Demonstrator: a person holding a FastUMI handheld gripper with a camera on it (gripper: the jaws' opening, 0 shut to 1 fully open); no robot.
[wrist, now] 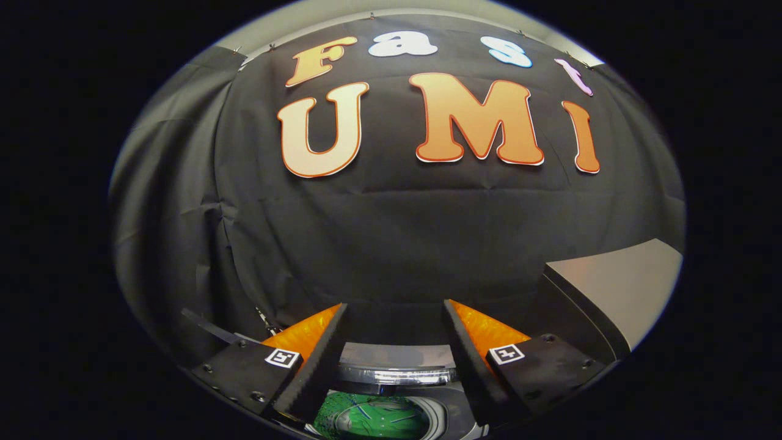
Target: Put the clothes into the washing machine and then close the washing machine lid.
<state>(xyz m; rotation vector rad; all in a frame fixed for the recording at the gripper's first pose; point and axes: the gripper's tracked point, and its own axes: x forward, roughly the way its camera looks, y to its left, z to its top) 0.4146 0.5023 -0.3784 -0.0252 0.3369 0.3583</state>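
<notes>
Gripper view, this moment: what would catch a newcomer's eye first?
The gripper stands open with nothing between its fingers, pointing at the black cloth booth wall. Low between the fingers sits the round opening of the washing machine, with a green garment already lying inside it. Beyond the right finger, the pale grey raised lid panel tilts upward, still open.

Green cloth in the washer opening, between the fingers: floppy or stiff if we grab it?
Likely floppy: the green patterned cloth lies bunched in the round washing machine opening, following its curve. Probably light, since it looks thin. It may snag or drag on the rim. The gripper hangs above it, fingers open and holding nothing.
</notes>
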